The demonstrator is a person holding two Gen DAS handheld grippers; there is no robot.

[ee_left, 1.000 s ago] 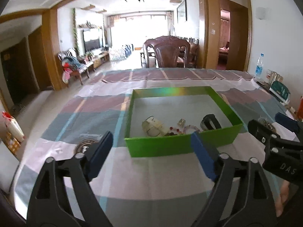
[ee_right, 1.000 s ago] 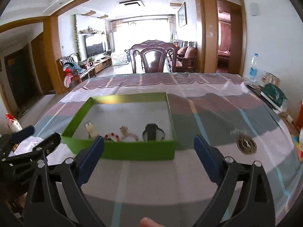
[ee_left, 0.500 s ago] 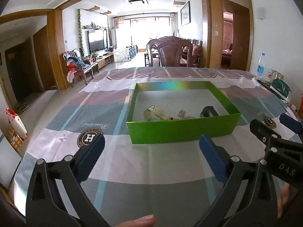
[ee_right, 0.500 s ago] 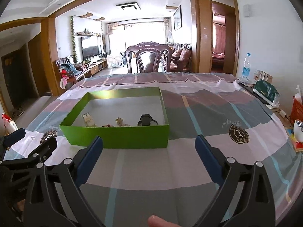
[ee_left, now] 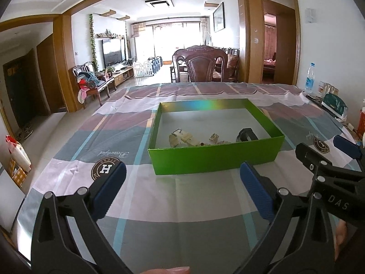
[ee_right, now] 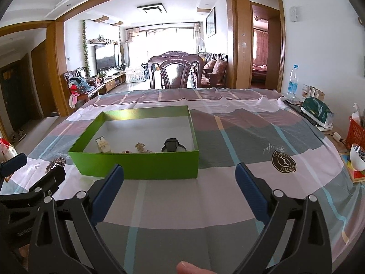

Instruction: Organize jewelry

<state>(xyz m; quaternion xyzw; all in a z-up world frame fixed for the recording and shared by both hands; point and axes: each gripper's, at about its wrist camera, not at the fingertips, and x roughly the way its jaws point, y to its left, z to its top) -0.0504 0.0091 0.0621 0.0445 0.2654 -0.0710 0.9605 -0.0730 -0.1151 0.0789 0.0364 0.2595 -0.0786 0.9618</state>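
Green box [ee_left: 214,157] sitting on the "Beautiful"-printed tablecloth [ee_left: 182,207], holding watches and beads. Left gripper [ee_left: 182,187] and right gripper [ee_right: 179,182], marked "DAS", hovering spread, empty; both standing farther back than earlier.

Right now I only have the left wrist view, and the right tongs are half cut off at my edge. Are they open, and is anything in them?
Observer: The right tongs are open and empty, over bare tablecloth short of the green box.
Operator: Is there anything on the table further right than I can see?
Observer: Yes, a white bowl with something dark and speckled inside, at the table's right edge.
Operator: And that red sliver at my border?
Observer: It is a red mesh basket, just beyond the bowl.
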